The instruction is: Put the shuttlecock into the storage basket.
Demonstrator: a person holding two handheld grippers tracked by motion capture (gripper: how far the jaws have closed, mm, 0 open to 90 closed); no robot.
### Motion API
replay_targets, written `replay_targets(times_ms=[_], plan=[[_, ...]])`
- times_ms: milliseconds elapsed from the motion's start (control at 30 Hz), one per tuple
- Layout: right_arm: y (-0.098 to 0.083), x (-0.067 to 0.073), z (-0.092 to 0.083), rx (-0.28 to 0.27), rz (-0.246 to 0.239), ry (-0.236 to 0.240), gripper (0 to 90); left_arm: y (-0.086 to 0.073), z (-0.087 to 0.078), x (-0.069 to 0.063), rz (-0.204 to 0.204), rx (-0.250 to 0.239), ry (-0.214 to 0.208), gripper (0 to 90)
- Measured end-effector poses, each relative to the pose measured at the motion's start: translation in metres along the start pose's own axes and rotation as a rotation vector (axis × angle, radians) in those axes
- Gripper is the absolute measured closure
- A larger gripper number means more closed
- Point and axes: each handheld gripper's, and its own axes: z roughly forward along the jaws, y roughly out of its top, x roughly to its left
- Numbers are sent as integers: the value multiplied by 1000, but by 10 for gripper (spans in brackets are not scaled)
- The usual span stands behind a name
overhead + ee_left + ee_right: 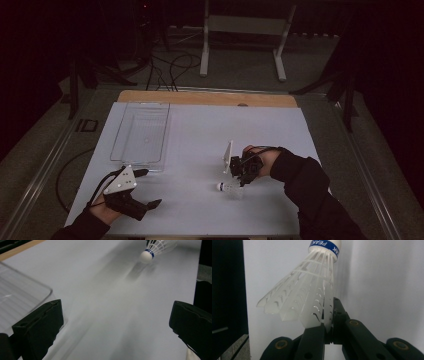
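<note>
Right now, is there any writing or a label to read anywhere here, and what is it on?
"PEAK": white letters on the blue band around the shuttlecock cork, upside down in the right gripper view; the band's edge cuts it off, so more may follow.
From the left gripper view and the high view, the band is too small to read.

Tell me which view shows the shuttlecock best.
The right gripper view: the shuttlecock is close, its skirt edge pinched in the right gripper. The left gripper view catches its cork far off; the high view shows it small on the table.
</note>
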Motion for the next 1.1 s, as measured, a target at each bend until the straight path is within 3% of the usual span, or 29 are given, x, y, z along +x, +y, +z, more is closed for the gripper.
replay_targets(times_ms=[167,867,1100], plan=[[6,1,-2,-18,-18,8,900,15,6,-2,52,29,-30,1],[15,5,-1,2,-32,17,900,69,25,-7,220,118,-139,1],[17,7,-2,5,-33,19,900,93,31,-8,321,149,-180,1]])
